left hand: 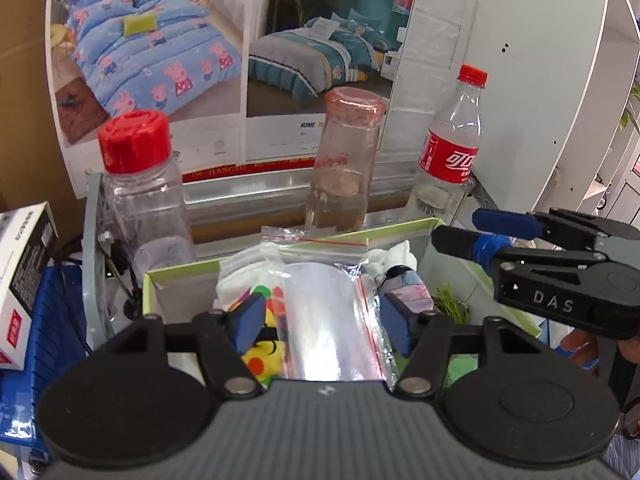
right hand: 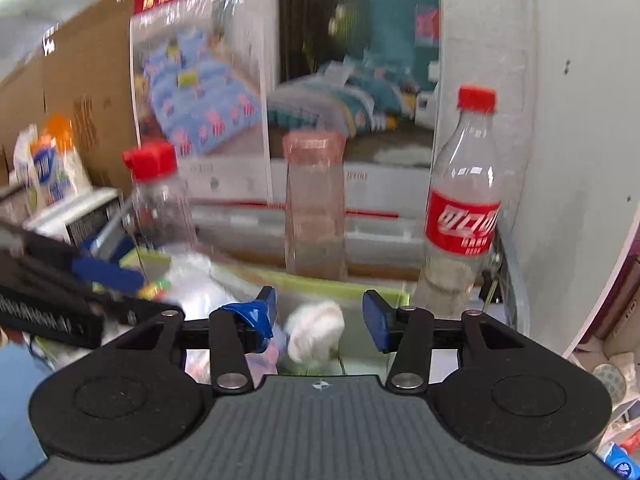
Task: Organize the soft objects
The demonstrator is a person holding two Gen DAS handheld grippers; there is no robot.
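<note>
A green-rimmed open box holds soft things: a white cloth with coloured dots, a white sock and a rolled pink-grey cloth. My left gripper is shut on a clear zip bag with a rolled clear sheet inside, held over the box. My right gripper is open and empty above the box's right part, over a white bundle. It also shows in the left wrist view at the right, jaws apart.
Behind the box stand a red-capped clear jar, a pink-lidded bottle and a cola bottle. A bedding poster covers the back wall. A white carton and a blue crate are at the left.
</note>
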